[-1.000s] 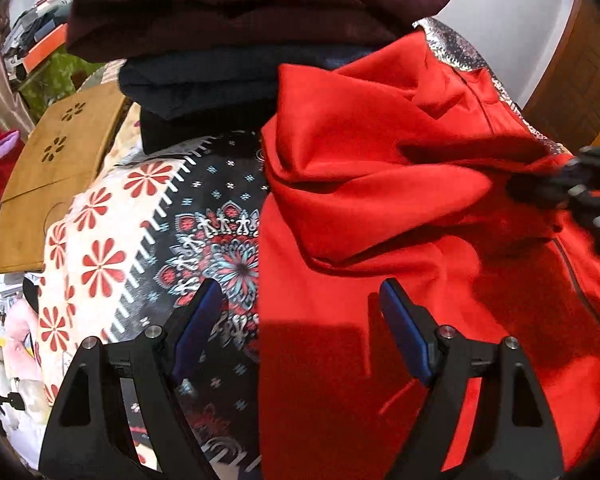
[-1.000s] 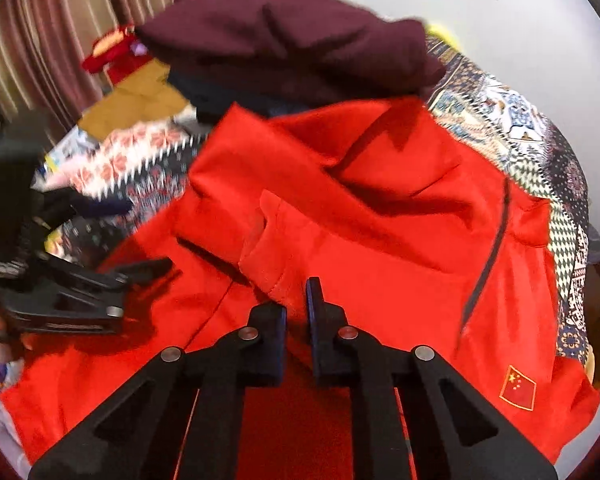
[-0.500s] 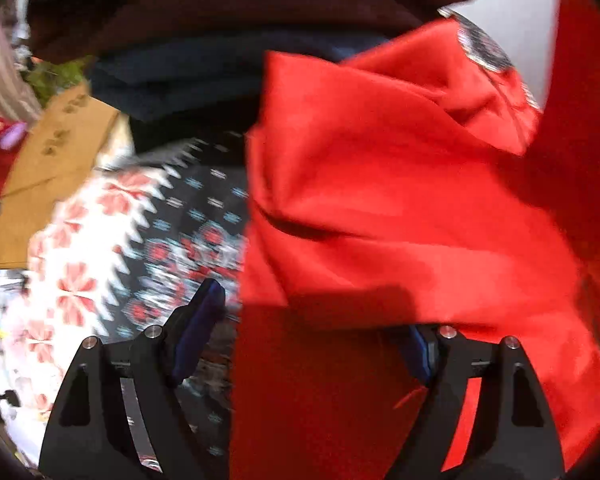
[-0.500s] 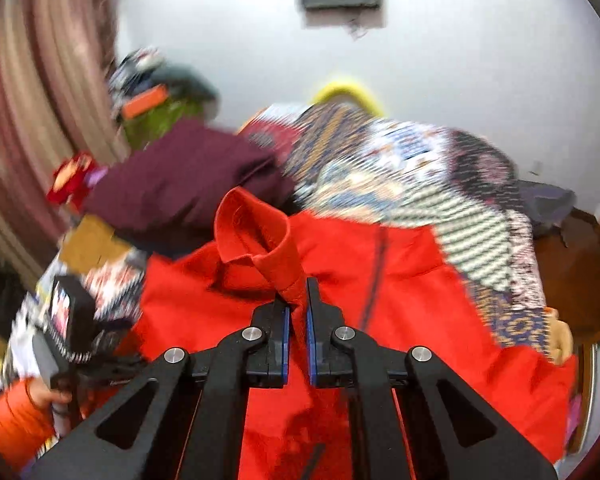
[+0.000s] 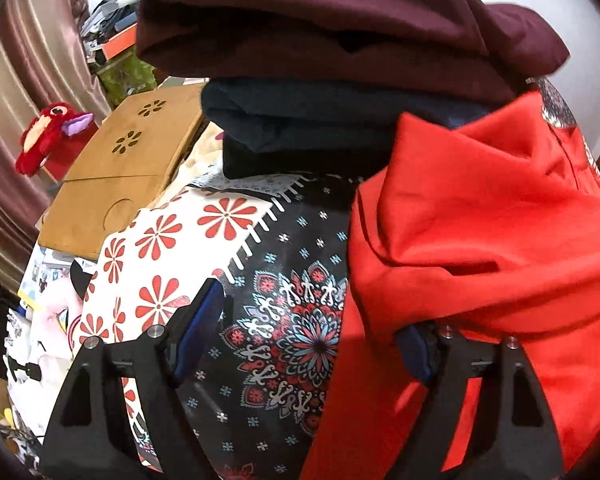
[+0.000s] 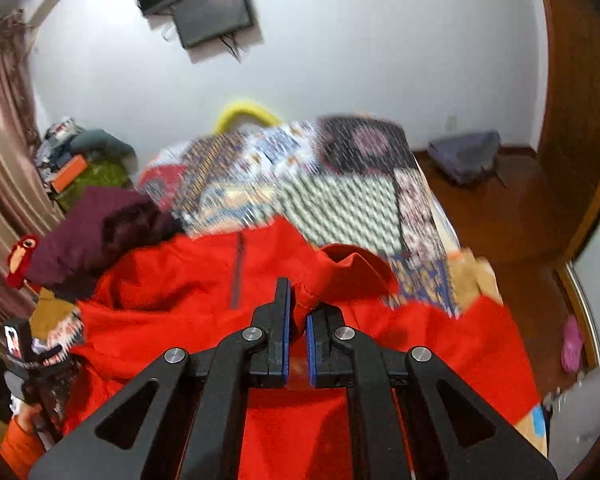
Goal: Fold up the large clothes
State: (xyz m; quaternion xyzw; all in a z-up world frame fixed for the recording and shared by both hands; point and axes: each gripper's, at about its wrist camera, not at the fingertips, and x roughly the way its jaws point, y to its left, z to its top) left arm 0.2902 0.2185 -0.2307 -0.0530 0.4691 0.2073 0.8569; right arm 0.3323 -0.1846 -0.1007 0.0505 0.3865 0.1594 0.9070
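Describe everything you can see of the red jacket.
The red jacket is a smooth, matte garment with a dark zip down its front. It lies rumpled on the patterned bedspread, bunched in folds, beside a stack of folded clothes. The right gripper is shut on a raised edge of it. The left gripper is open, one finger on the red cloth.

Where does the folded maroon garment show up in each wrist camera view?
Left wrist view: the maroon garment fills the top, topping a stack of dark folded clothes.
Right wrist view: it sits at middle left, behind the red jacket.
Shared landmark: the red plush toy, left of it in both.
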